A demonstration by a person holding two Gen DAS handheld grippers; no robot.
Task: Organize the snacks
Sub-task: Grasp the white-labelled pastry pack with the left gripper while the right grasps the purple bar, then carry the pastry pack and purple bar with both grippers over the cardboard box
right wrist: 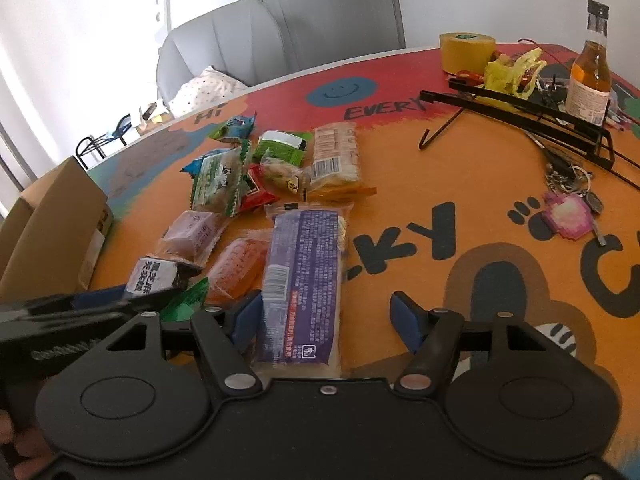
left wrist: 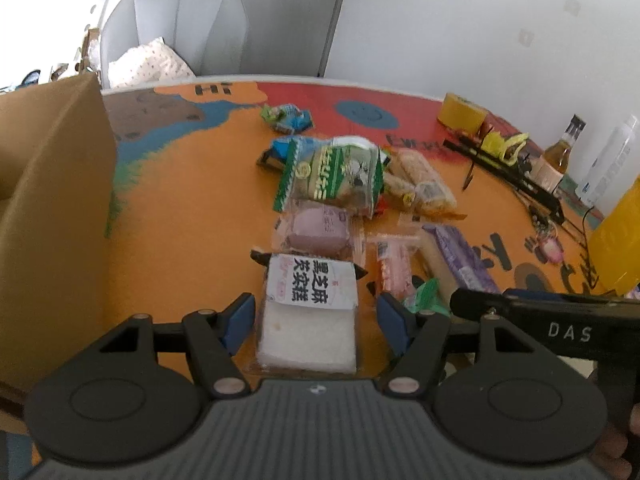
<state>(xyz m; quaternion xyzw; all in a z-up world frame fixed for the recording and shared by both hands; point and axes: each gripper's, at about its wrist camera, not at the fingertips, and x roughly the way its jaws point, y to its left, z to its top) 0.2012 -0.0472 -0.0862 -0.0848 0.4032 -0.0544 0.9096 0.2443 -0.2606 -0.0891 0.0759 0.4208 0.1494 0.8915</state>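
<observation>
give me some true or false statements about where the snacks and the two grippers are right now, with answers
1. The left gripper is open, with the white cake pack between its fingers. True.
2. The right gripper is shut on the bottle. False: it is open over the long purple pack, and the bottle stands far off.
3. The cardboard box sits to the left of the snack pile. True.
4. The yellow tape roll lies among the snacks. False: it stands apart, near the table's far edge.
5. The keys lie inside the box. False: they lie on the tablecloth.
</observation>
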